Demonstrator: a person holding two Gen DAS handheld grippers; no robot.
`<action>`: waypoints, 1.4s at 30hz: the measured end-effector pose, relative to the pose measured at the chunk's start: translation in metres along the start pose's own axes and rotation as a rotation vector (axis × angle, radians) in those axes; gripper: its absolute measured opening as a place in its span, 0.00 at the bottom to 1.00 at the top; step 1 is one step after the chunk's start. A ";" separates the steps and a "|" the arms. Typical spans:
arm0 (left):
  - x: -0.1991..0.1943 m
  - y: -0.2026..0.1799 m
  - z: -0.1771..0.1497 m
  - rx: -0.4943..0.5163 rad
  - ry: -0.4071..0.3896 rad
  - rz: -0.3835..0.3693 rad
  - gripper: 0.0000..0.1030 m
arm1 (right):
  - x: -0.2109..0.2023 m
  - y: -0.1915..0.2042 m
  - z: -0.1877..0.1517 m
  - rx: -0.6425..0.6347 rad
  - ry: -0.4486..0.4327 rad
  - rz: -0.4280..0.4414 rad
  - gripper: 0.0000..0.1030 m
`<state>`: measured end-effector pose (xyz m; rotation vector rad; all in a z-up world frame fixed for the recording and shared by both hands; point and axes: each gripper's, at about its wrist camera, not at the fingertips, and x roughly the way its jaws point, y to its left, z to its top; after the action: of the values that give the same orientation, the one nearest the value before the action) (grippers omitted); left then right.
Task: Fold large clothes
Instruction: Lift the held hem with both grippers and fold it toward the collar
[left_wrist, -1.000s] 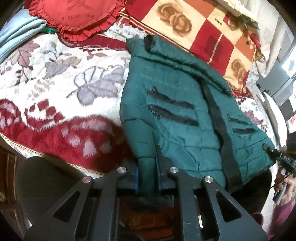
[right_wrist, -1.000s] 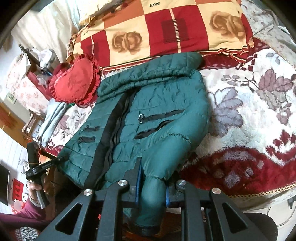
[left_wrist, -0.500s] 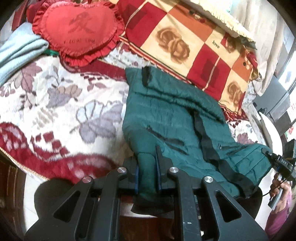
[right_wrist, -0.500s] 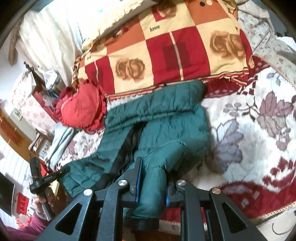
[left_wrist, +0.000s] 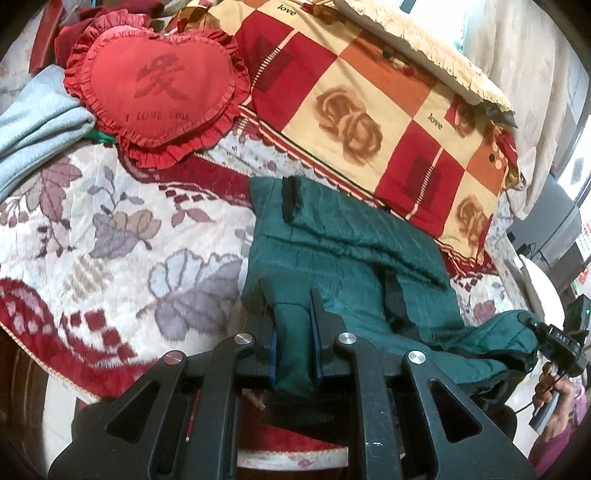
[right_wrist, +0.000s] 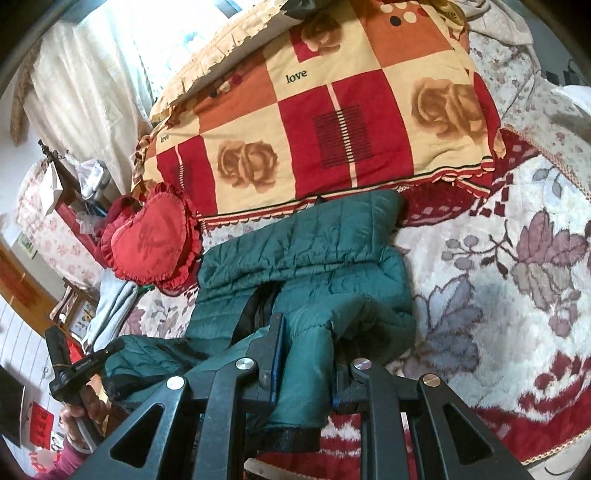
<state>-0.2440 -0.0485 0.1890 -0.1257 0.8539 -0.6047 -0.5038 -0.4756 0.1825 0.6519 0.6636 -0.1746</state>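
Green quilted jacket, bottom lifted

soft daylight enters through the pale curtains at the head of the bed, where the window blows out to white. colours on the patchwork quilt read bright and sharp. both fisheye views bend strongly and fall to black at the corners. the black gripper frames close to the lens sit in shadow, slightly soft.

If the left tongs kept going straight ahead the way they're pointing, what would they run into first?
The left tongs, shut on the green jacket, would first push into more of that jacket. Beyond it lies the checked pillow, though depth is hard to judge.
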 end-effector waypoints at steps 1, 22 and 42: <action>0.001 -0.001 0.003 0.001 -0.007 0.003 0.13 | 0.001 -0.001 0.002 -0.002 -0.002 -0.005 0.17; 0.036 -0.024 0.058 0.048 -0.094 0.092 0.13 | 0.049 -0.005 0.058 -0.015 -0.039 -0.101 0.17; 0.114 -0.023 0.114 0.018 -0.080 0.211 0.13 | 0.111 -0.018 0.115 -0.013 -0.038 -0.218 0.17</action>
<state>-0.1128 -0.1448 0.1956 -0.0422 0.7723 -0.4064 -0.3643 -0.5542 0.1733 0.5614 0.6984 -0.3839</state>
